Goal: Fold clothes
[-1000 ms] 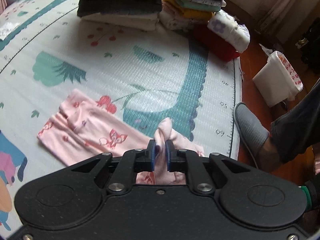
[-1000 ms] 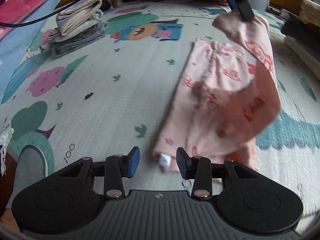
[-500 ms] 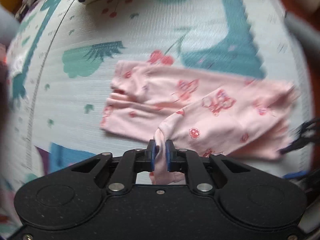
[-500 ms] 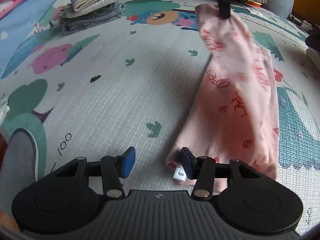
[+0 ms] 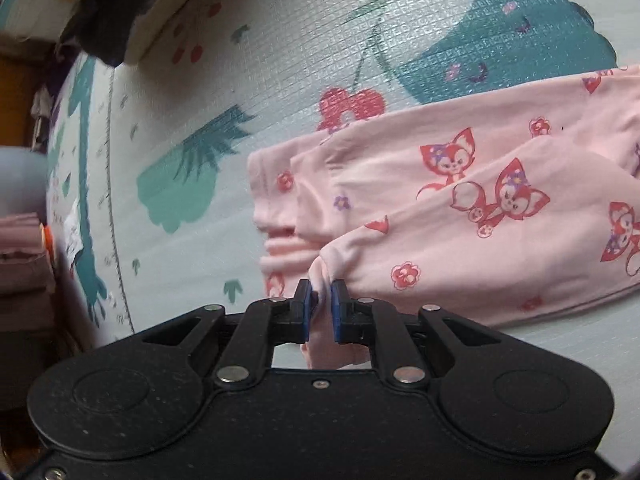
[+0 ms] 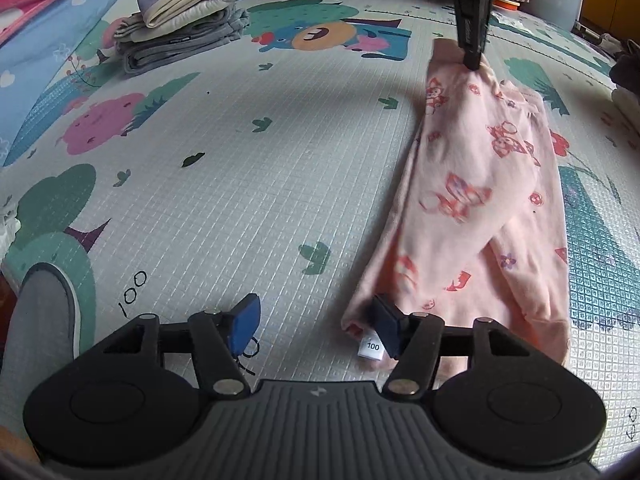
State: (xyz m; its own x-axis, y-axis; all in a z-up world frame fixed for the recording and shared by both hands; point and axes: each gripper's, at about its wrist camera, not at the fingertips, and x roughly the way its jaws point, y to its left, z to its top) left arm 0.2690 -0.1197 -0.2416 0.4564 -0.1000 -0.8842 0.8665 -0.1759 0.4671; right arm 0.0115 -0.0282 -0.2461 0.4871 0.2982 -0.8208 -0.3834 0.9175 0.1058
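Pink trousers with red fox prints (image 5: 460, 216) lie on the patterned play mat (image 5: 280, 80), one end folded over the rest. My left gripper (image 5: 320, 312) is shut on a bunched corner of that folded end, low over the mat. In the right wrist view the same trousers (image 6: 480, 208) stretch away from me, their far corner pinched by the left gripper (image 6: 472, 56). My right gripper (image 6: 316, 324) is near the waistband with its white size tag (image 6: 372, 348); its jaws are opening and only bare mat shows between them, the right fingertip beside the cloth edge.
A stack of folded grey and cream clothes (image 6: 184, 12) sits at the mat's far left in the right wrist view. Another pile of folded clothes (image 5: 100, 8) is at the top left of the left wrist view. A grey slipper (image 6: 40, 328) rests at the mat's edge.
The left gripper has carried the trouser end across and down onto the other half, rolling as it went. The right gripper's jaws have spread wider off the waistband.
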